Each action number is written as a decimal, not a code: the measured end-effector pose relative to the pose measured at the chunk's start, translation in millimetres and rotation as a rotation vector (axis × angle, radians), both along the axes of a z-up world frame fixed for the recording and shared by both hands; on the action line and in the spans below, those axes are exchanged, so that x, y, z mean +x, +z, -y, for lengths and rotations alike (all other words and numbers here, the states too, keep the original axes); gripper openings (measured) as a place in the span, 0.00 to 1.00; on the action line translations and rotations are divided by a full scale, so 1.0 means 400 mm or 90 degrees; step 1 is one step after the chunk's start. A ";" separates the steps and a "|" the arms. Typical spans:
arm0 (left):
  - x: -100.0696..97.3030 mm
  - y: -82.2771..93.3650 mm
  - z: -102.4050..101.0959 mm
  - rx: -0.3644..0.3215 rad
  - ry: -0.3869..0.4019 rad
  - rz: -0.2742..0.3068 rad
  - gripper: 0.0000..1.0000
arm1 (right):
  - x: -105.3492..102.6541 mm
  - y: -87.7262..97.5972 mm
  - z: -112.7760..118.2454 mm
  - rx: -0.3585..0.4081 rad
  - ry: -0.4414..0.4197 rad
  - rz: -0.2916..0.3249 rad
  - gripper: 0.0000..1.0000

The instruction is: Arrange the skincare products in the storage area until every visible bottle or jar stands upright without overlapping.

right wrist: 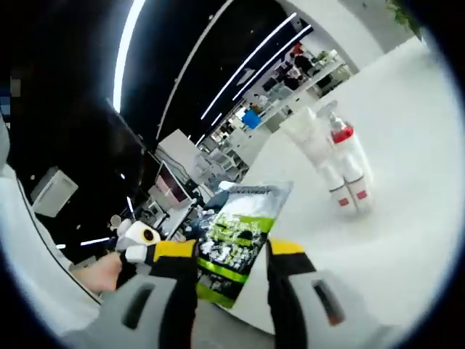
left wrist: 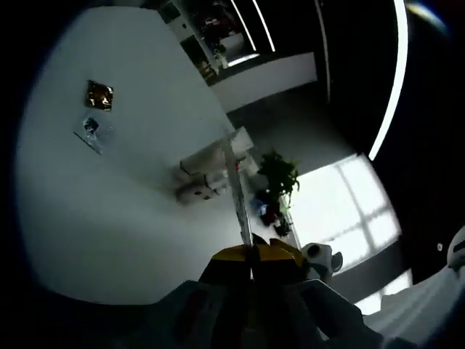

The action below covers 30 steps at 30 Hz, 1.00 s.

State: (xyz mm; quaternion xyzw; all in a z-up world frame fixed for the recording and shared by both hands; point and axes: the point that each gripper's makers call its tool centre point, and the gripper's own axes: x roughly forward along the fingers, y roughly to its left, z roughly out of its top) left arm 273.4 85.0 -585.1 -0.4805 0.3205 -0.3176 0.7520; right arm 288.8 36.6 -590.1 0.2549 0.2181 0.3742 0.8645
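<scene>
**Sachet held edge-on; bottles grouped on the white table**

Left gripper view: my left gripper (left wrist: 253, 256) has its jaws closed on the sachet (left wrist: 237, 190), seen edge-on as a thin strip. Beyond it, the bottles (left wrist: 205, 177) sit together on the white table (left wrist: 109, 203); two small packets (left wrist: 96, 116) lie far left.

Right gripper view: my right gripper (right wrist: 232, 251) stands wide, jaws either side of the sachet (right wrist: 236, 243) without pinching it. The bottles (right wrist: 336, 163) are far right on the table (right wrist: 407, 233). I judge the sachet light, floppy and slippery; grip its stiff sealed edge
</scene>
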 end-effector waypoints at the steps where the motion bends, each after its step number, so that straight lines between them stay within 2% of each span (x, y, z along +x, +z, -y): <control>1: 0.004 -0.002 -0.001 0.002 0.001 0.000 0.00 | 0.003 -0.002 0.003 -0.013 -0.004 0.006 0.49; 3: 0.012 -0.009 -0.002 0.006 0.002 -0.001 0.00 | 0.005 -0.008 0.003 -0.034 -0.004 0.007 0.64; 5: 0.022 -0.016 -0.003 0.009 0.005 -0.001 0.00 | 0.006 -0.009 0.003 -0.048 0.002 0.012 0.70; 9: 0.043 -0.027 -0.005 0.009 0.007 -0.004 0.00 | 0.009 -0.010 0.010 -0.067 0.009 0.018 0.72; 14: 0.068 -0.041 -0.003 0.017 0.004 -0.014 0.00 | 0.007 -0.015 0.028 -0.116 0.008 0.039 0.80; 24: 0.119 -0.088 -0.008 0.040 0.003 -0.023 0.00 | -0.010 -0.048 0.096 -0.197 -0.002 0.040 0.85; 28: 0.136 -0.106 -0.011 0.047 0.001 -0.022 0.00 | -0.007 -0.054 0.115 -0.225 -0.009 0.063 0.89; 30: 0.147 -0.117 -0.015 0.049 0.004 -0.023 0.00 | -0.007 -0.068 0.121 -0.228 -0.014 0.052 0.92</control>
